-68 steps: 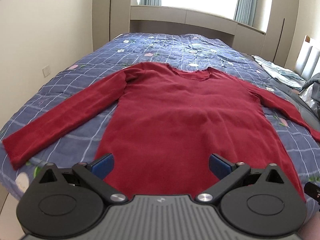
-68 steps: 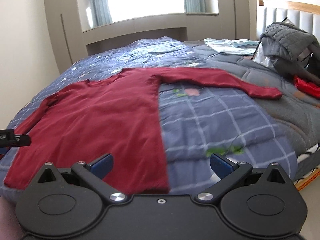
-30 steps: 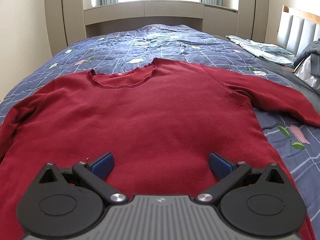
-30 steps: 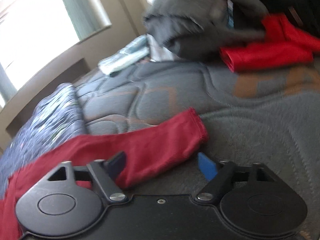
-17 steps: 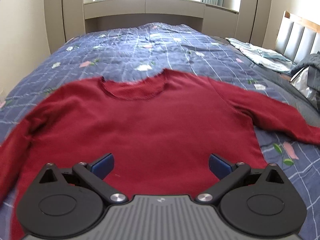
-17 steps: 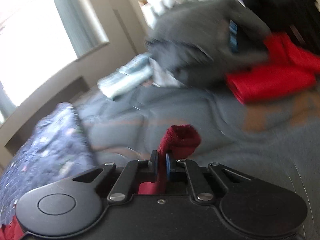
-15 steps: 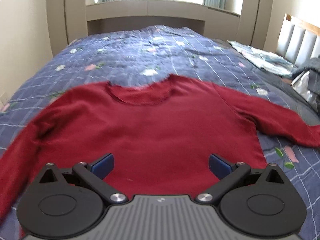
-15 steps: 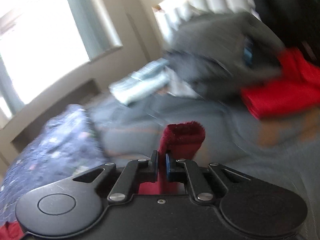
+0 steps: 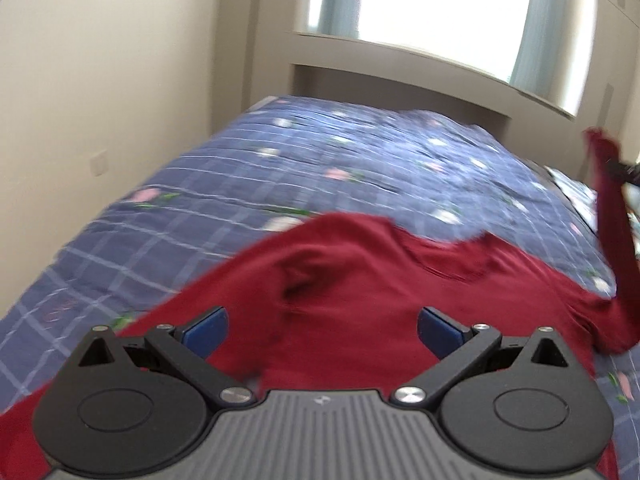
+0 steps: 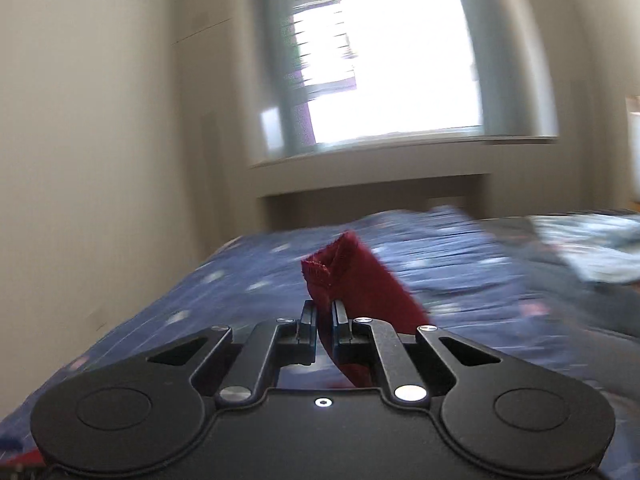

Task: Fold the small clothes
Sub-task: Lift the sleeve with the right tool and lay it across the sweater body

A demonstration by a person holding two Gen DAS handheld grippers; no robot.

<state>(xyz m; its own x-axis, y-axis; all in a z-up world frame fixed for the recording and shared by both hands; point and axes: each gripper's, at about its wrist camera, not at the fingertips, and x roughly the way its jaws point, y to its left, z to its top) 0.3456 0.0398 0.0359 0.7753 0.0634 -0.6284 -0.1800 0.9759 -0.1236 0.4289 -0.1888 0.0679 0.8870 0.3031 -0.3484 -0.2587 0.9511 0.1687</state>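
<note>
A dark red long-sleeved sweater (image 9: 400, 292) lies on the blue checked bedspread (image 9: 320, 168). My left gripper (image 9: 322, 326) is open and empty, hovering over the sweater's left shoulder area. My right gripper (image 10: 323, 322) is shut on the cuff of the sweater's right sleeve (image 10: 352, 276) and holds it up off the bed. In the left wrist view that sleeve (image 9: 616, 216) rises steeply at the far right, with the right gripper's tip just showing at the frame edge. The left sleeve runs off toward the lower left.
A wall (image 9: 100, 60) runs along the bed's left side. A window with a sill (image 10: 384, 64) stands behind the bed. Light blue folded cloth (image 10: 592, 252) lies on a grey quilt at the right.
My right gripper has lifted the sleeve cuff higher and swung left toward the middle of the bed. My left gripper has shifted left, toward the sweater's left shoulder.
</note>
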